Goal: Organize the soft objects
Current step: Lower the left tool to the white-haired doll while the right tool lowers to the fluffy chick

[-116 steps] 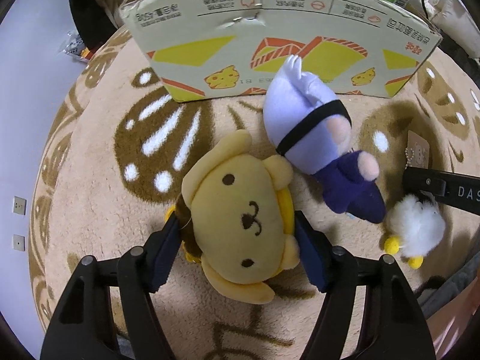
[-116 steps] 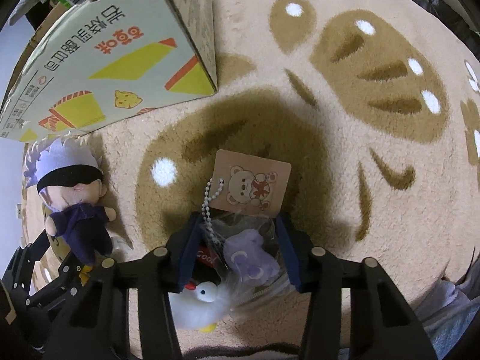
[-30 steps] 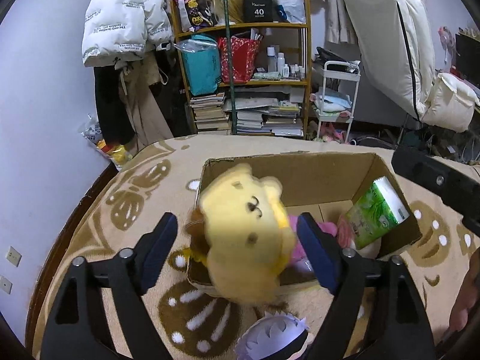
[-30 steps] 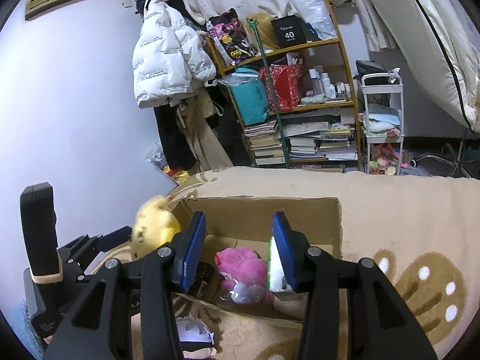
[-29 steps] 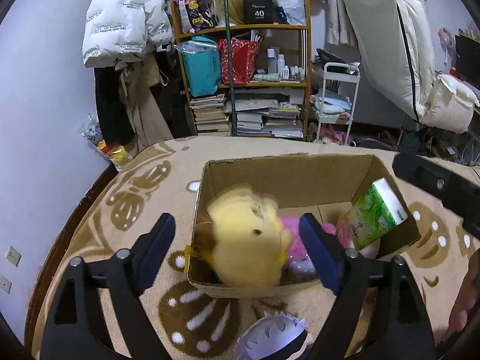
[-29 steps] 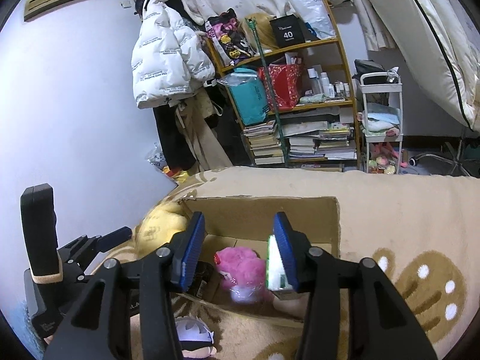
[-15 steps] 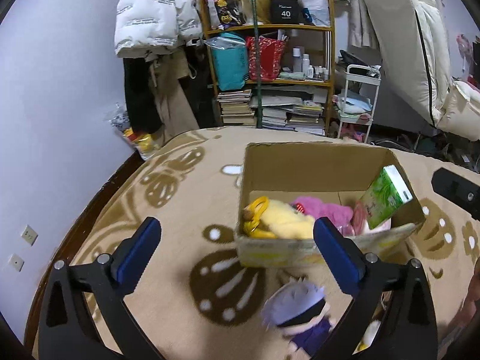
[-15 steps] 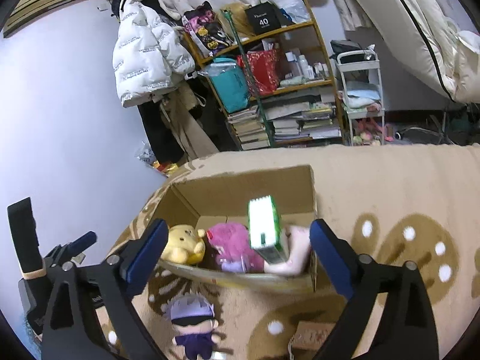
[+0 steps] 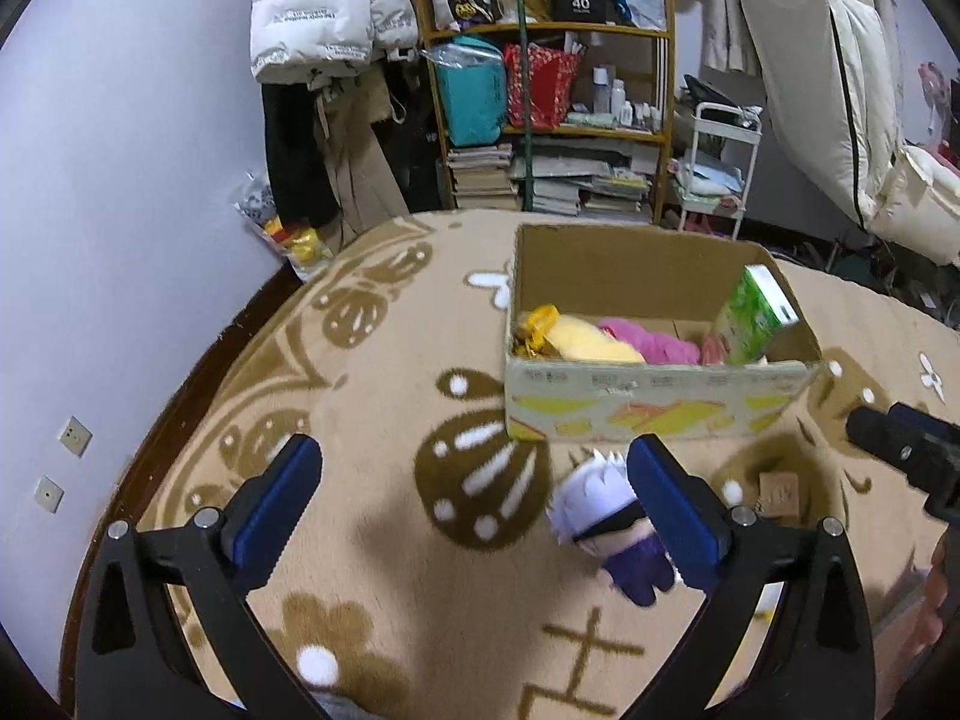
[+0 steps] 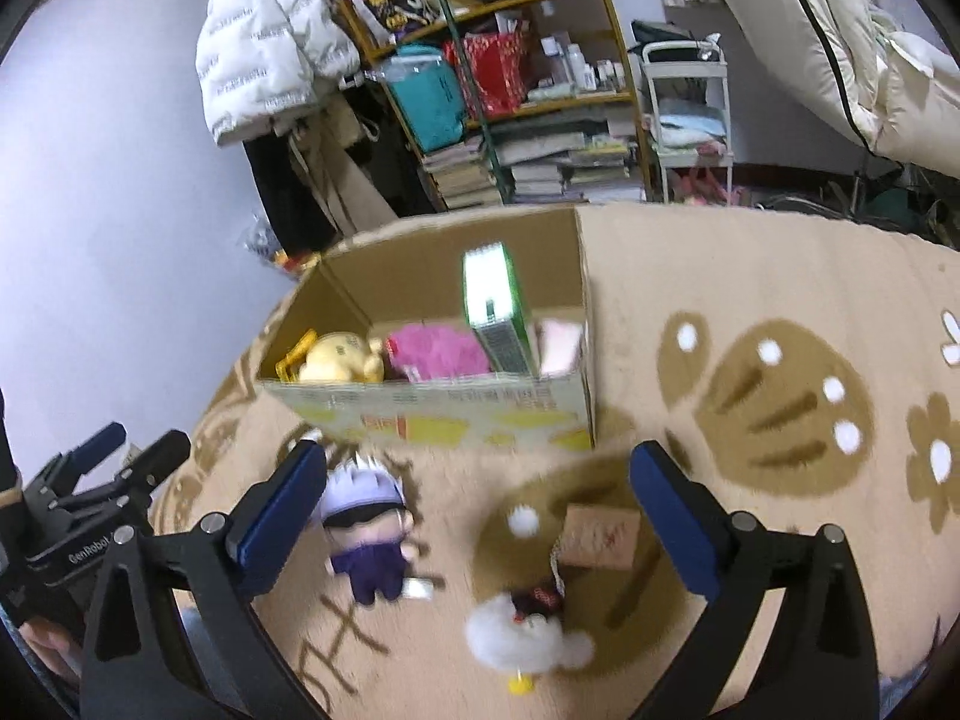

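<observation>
A cardboard box (image 9: pixel 654 402) (image 10: pixel 432 414) stands on the beige rug. Inside lie the yellow dog plush (image 9: pixel 585 339) (image 10: pixel 342 357), a pink plush (image 9: pixel 660 345) (image 10: pixel 435 348) and a green carton (image 9: pixel 756 315) (image 10: pixel 495 312). A white-haired doll in purple (image 9: pixel 606 525) (image 10: pixel 366 534) lies in front of the box. A white fluffy chick with a tagged charm (image 10: pixel 528 630) lies to its right. My left gripper (image 9: pixel 474 516) is open and empty, above the rug left of the doll. My right gripper (image 10: pixel 474 510) is open and empty, above the doll and chick.
A brown card tag (image 9: pixel 779 492) (image 10: pixel 600 534) lies on the rug. A cluttered shelf (image 9: pixel 552 114), a hanging white jacket (image 9: pixel 324 6), a white trolley (image 9: pixel 717 168) and bedding (image 9: pixel 840 90) stand behind the box. The rug's left edge meets dark floor and a wall (image 9: pixel 90 240).
Both grippers opened and dropped their loads into the box: the yellow plush from the left, the purple charm from the right. Both have since pulled back and tilted down toward the rug.
</observation>
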`<action>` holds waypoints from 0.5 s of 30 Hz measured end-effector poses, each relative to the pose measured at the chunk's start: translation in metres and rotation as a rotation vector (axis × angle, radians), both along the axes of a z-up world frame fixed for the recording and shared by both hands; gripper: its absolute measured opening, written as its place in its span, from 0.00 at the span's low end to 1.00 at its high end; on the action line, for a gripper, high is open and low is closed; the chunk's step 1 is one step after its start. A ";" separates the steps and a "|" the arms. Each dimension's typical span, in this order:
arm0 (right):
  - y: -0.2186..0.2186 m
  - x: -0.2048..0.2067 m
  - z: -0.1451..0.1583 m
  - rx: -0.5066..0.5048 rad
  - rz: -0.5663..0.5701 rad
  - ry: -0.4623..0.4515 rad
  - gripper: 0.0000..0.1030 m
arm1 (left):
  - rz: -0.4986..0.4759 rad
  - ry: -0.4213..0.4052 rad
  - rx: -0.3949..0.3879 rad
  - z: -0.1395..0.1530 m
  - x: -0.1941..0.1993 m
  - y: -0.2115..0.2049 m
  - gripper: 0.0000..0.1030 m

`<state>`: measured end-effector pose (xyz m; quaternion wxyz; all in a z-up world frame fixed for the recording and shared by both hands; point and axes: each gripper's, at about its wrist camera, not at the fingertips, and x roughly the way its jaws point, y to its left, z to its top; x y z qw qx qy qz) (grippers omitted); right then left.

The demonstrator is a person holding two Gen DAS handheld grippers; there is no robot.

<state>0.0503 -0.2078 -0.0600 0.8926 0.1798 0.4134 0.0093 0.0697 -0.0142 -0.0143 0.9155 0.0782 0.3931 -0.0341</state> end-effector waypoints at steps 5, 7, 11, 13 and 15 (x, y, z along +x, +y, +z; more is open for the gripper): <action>0.009 -0.013 -0.006 -0.031 0.016 0.065 1.00 | -0.014 0.071 -0.031 -0.009 -0.004 0.001 0.98; 0.012 -0.015 -0.012 -0.041 0.023 0.098 1.00 | -0.014 0.106 -0.043 -0.015 -0.001 0.001 0.98; 0.015 -0.014 -0.026 -0.031 0.030 0.157 1.00 | -0.015 0.165 -0.069 -0.029 0.008 0.001 0.98; 0.016 -0.012 -0.033 -0.025 0.030 0.181 1.00 | -0.017 0.193 -0.078 -0.035 0.014 -0.001 0.98; 0.016 -0.010 -0.041 -0.026 0.028 0.220 0.95 | -0.014 0.208 -0.063 -0.040 0.021 -0.005 0.98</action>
